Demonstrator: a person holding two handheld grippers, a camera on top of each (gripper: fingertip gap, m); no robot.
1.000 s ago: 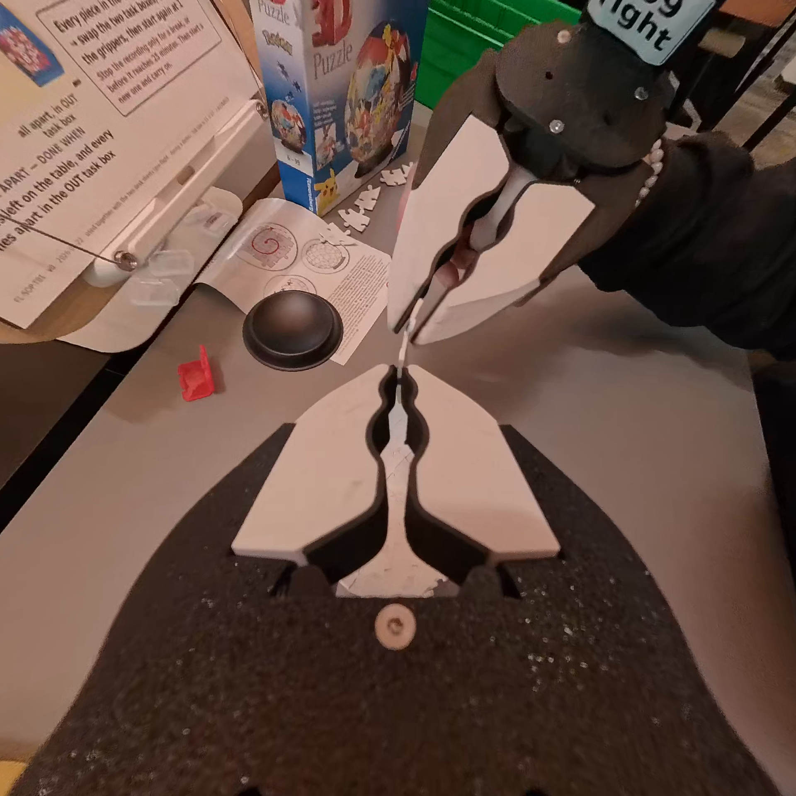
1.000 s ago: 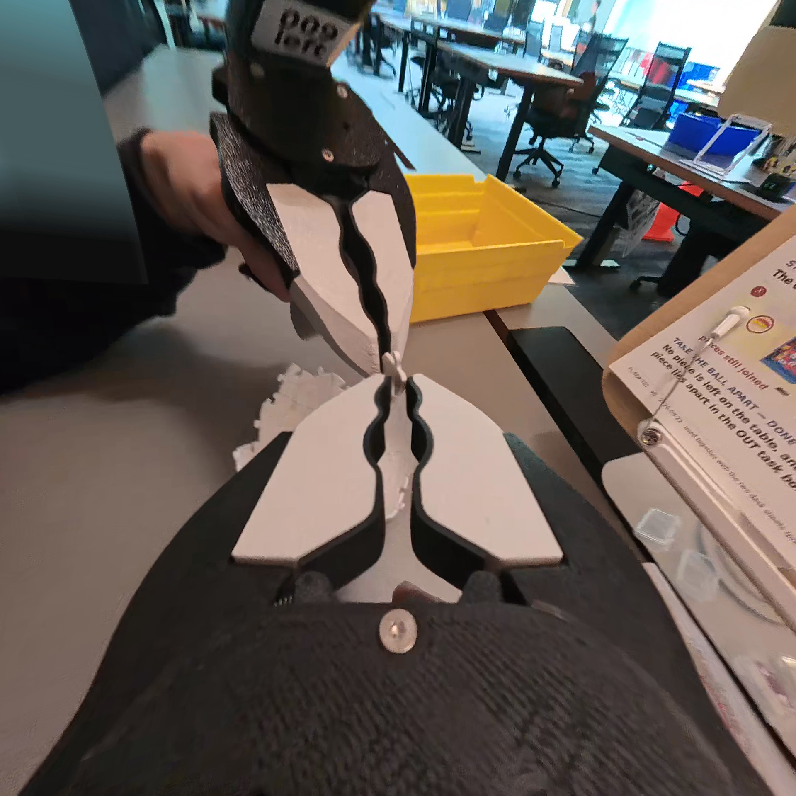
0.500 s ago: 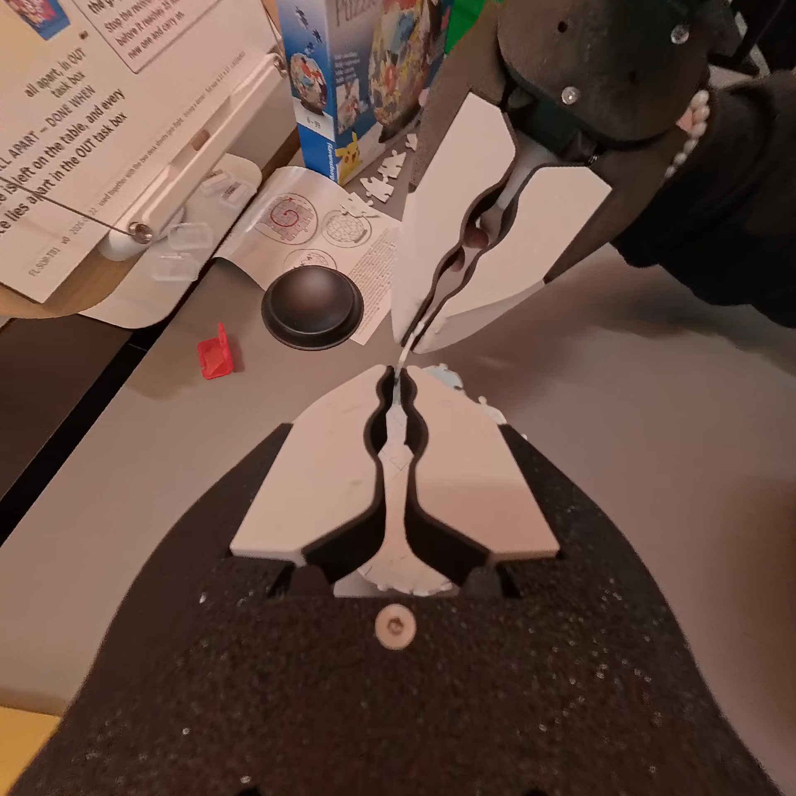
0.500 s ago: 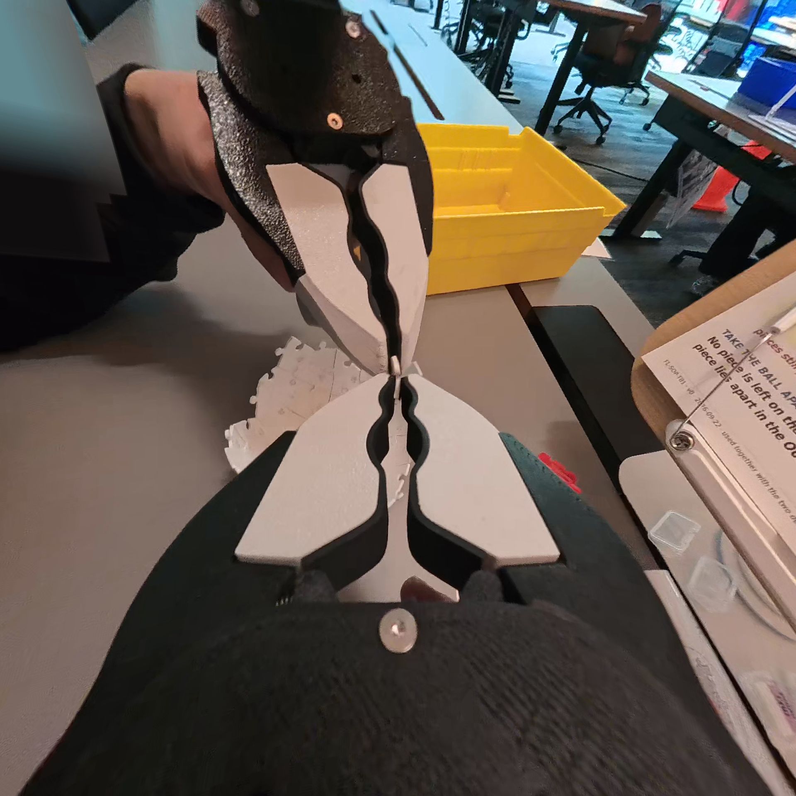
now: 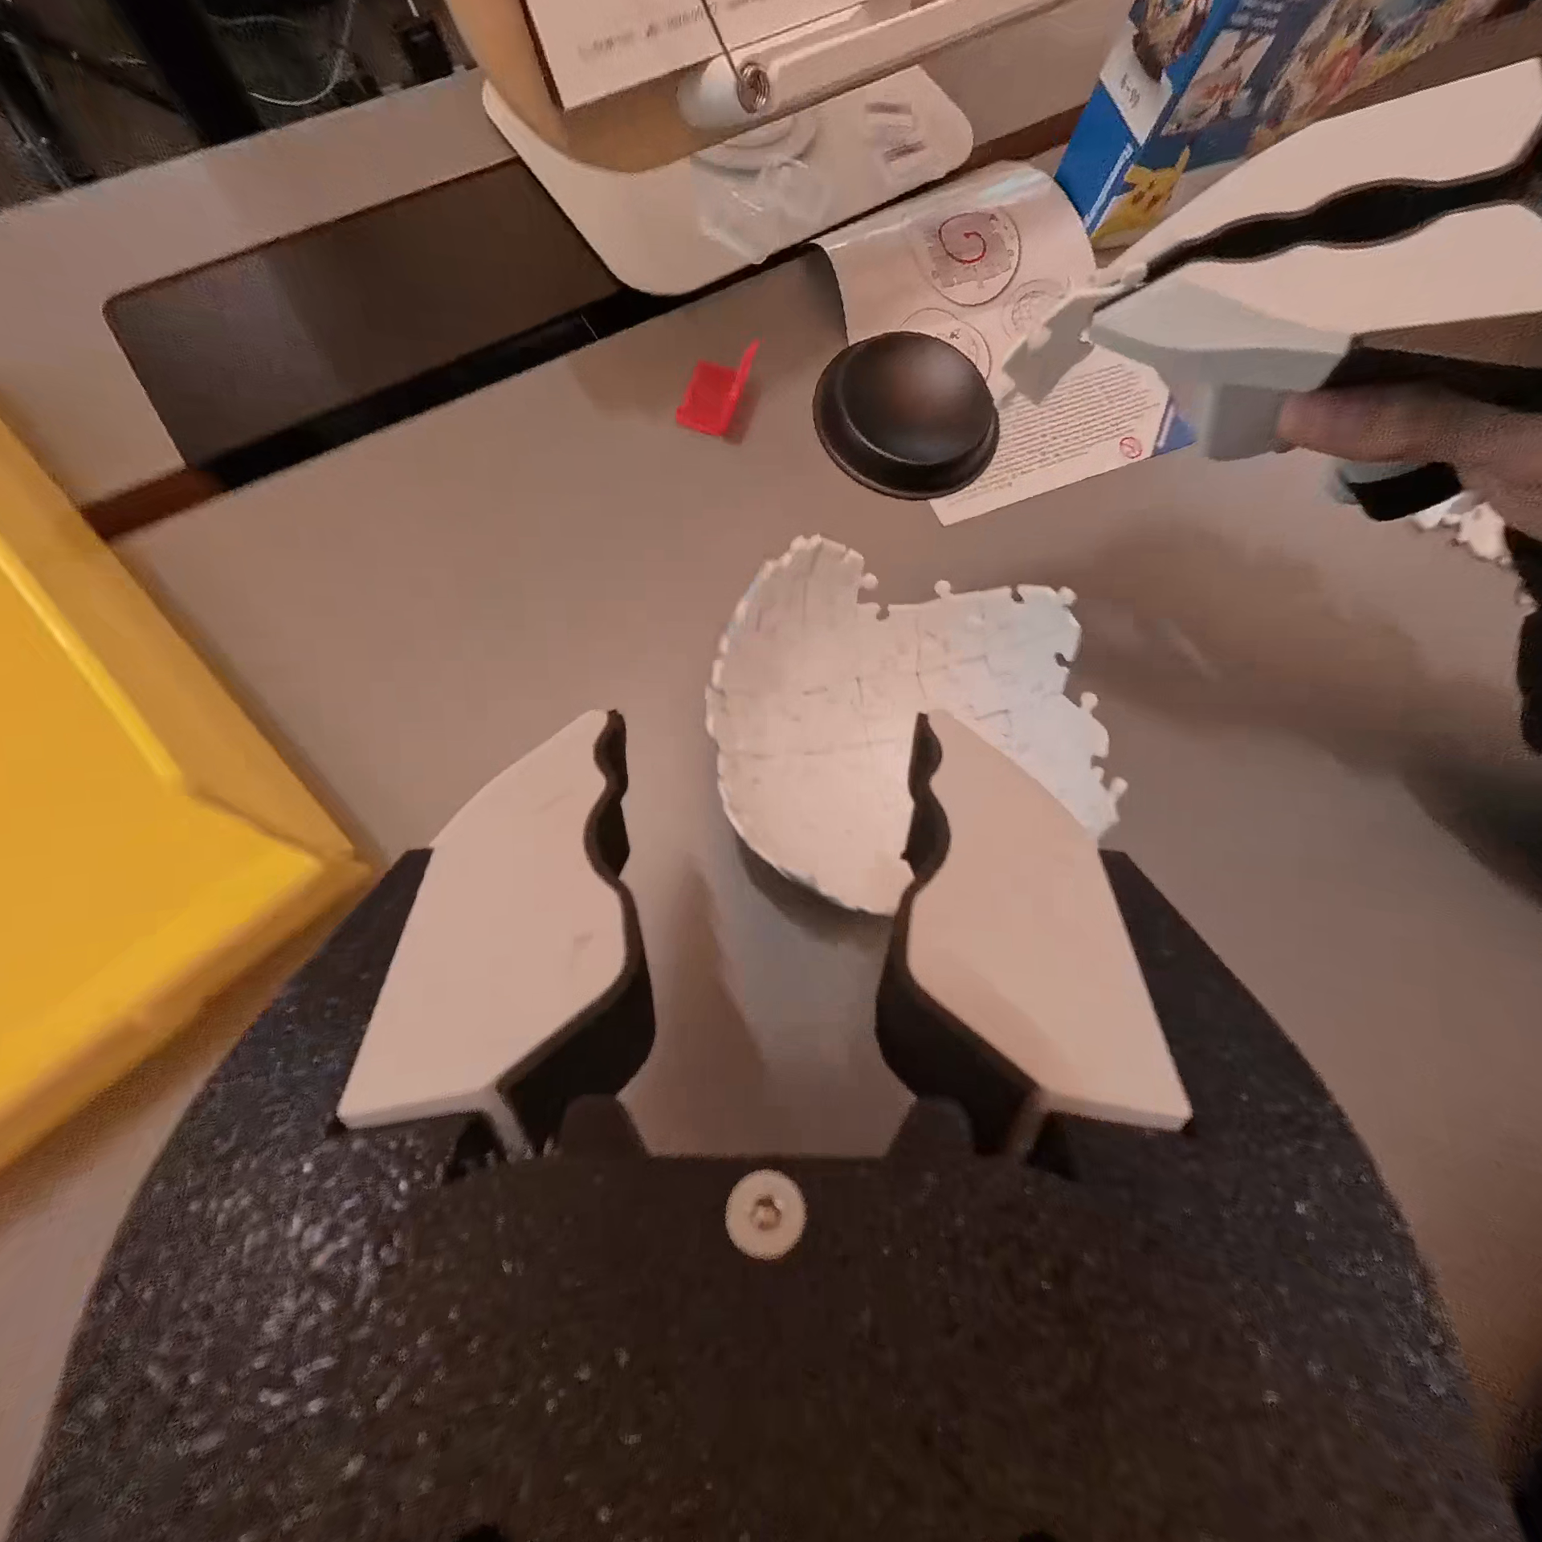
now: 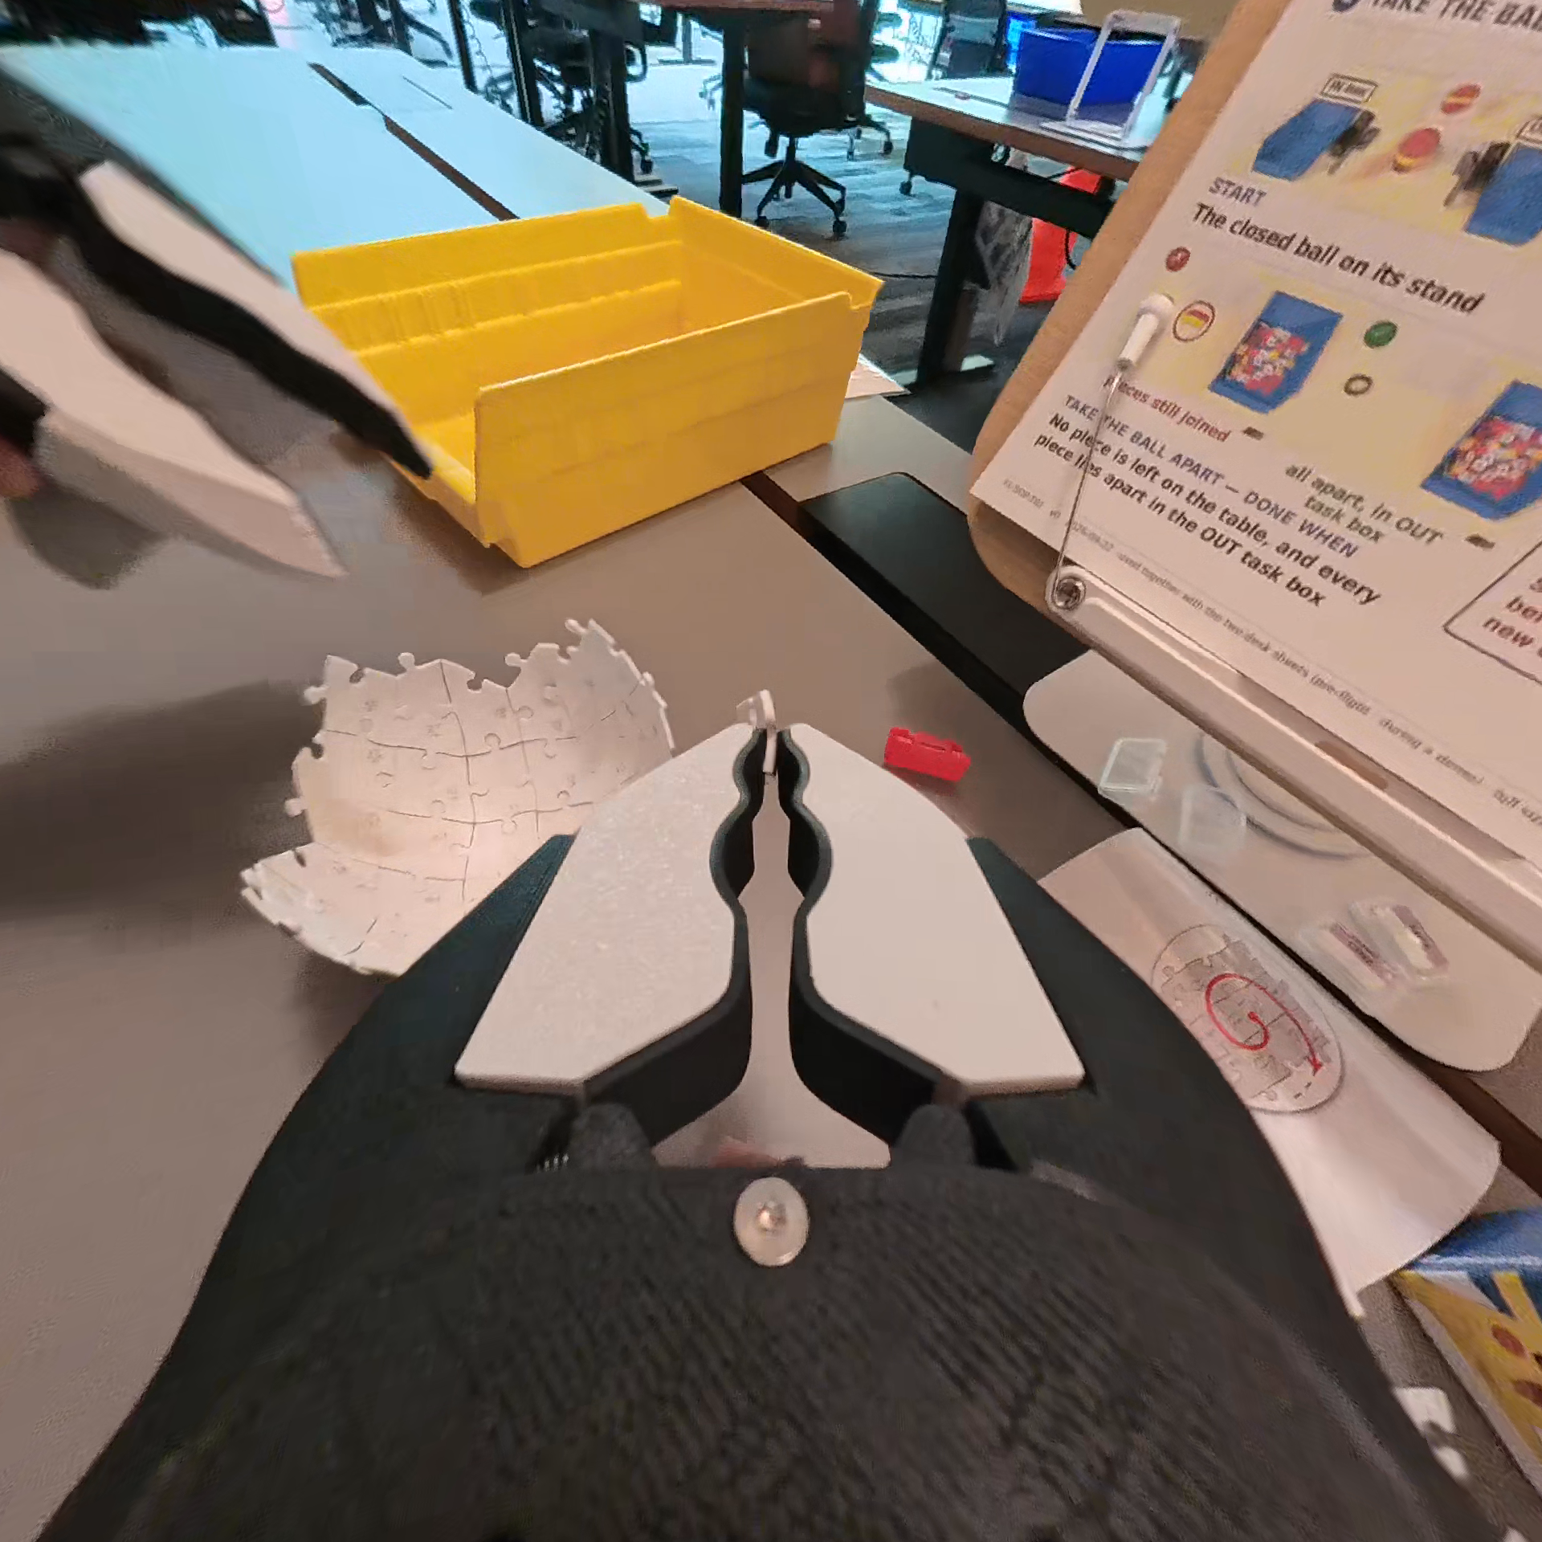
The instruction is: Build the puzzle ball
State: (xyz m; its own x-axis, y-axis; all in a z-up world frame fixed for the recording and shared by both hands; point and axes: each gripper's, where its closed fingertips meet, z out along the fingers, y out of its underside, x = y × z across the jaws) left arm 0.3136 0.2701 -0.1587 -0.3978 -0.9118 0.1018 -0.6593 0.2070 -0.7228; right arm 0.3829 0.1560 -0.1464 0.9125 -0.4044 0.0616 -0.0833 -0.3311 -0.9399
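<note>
A white bowl-shaped part of the puzzle ball (image 5: 868,718) lies on the grey table, hollow side up; it also shows in the right wrist view (image 6: 451,801). My left gripper (image 5: 768,734) is open and empty just above its near edge, and it sits at the upper left of the right wrist view (image 6: 371,517). My right gripper (image 6: 772,743) is shut on a small white puzzle piece (image 6: 761,716), held to the right of the shell. In the left wrist view the right gripper (image 5: 1118,292) holds that piece (image 5: 1047,342) above the instruction sheet.
A black dome stand (image 5: 908,417) and a small red clip (image 5: 718,388) sit beyond the shell. A yellow bin (image 6: 601,375) stands on the left side. A sign board (image 6: 1293,375), the puzzle box (image 5: 1168,108), a leaflet (image 6: 1252,1035) and loose pieces (image 5: 1468,534) lie around. The tips of one gripper are about 15 cm away from the tips of the other.
My left gripper has opened and let go of the shell, which now rests on the table. The two grippers have moved apart; the right one still holds its piece.
</note>
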